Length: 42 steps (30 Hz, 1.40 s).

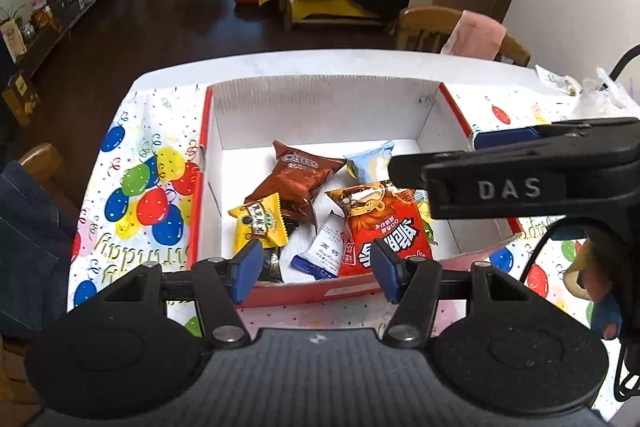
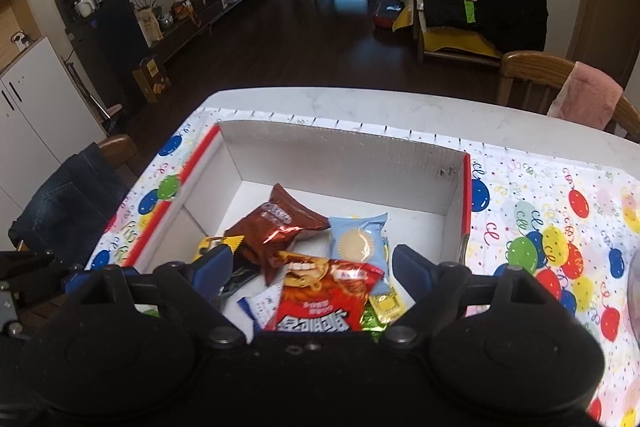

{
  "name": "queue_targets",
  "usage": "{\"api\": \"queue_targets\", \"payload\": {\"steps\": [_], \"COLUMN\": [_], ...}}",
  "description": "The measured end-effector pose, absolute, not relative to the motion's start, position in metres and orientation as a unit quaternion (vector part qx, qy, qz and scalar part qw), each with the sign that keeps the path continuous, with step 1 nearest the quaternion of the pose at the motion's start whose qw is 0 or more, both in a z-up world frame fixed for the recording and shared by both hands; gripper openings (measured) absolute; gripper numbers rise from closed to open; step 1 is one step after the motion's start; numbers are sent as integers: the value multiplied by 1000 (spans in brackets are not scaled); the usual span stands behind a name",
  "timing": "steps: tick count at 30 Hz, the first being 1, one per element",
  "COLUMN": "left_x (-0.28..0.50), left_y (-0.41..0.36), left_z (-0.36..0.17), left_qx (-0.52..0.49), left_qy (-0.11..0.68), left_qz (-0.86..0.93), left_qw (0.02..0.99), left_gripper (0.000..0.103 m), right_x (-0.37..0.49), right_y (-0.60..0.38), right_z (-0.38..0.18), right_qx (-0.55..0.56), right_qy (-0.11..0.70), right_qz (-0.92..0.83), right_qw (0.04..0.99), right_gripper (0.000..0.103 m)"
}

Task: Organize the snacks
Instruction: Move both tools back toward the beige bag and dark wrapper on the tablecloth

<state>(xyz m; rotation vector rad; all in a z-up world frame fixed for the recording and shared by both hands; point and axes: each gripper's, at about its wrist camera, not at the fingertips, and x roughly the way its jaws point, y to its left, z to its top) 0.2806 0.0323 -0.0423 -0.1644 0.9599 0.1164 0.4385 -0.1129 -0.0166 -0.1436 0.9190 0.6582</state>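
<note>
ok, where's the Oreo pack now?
Oreo pack lies inside the box, centre-left in both views, between the yellow packet and light-blue packet.

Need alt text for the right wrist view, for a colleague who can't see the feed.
The right gripper, open and holding nothing, hangs over a red-edged cardboard box with a pile of snack packets: a brown cookie pack, a pale blue packet and a red packet. The box sits on a balloon-print tablecloth, with a living room beyond.

Assorted snack packets [image 1: 320, 211] lie heaped inside red-rimmed box [image 1: 320, 95].
</note>
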Motion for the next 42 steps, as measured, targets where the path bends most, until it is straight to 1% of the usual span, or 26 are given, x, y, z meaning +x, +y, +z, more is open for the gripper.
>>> {"api": "queue_targets", "payload": {"steps": [1,4,5,10,16,18,19,26,30,36,42], "left_x": [277,264,259,238,212,203,198,166,150,140,136], "left_y": [34,41,44,58,71,75,77,87,94,100,94], "left_z": [-40,-35,-34,-24,-20,-21,-21,-34,-46,-71,-98], "left_qx": [-76,-70,-71,-65,-57,-58,-58,-63,-80,-90,-72], "left_qy": [458,451,448,432,422,418,415,404,407,436,466], "left_qz": [54,49,47,44,33,28,27,16,16,17,-1], "left_qw": [884,889,890,899,904,906,908,912,910,895,882], "left_gripper": [64,64,64,64,65,75,79,80,82,82,82], "right_x": [433,418,413,383,350,339,334,296,273,251,239], "right_y": [-114,-115,-116,-115,-116,-118,-119,-129,-133,-136,-137], "right_z": [-14,-7,-4,6,9,8,7,-10,-26,-52,-77], "right_qx": [-66,-58,-57,-52,-45,-40,-39,-42,-47,-42,-45], "right_qy": [434,428,424,409,397,394,393,386,380,394,413], "right_qz": [309,306,305,307,307,308,307,307,304,276,247], "right_qw": [844,848,851,857,864,865,866,869,873,875,876], "right_gripper": [87,89,91,94,94,100,100,103,103,103,103]}}
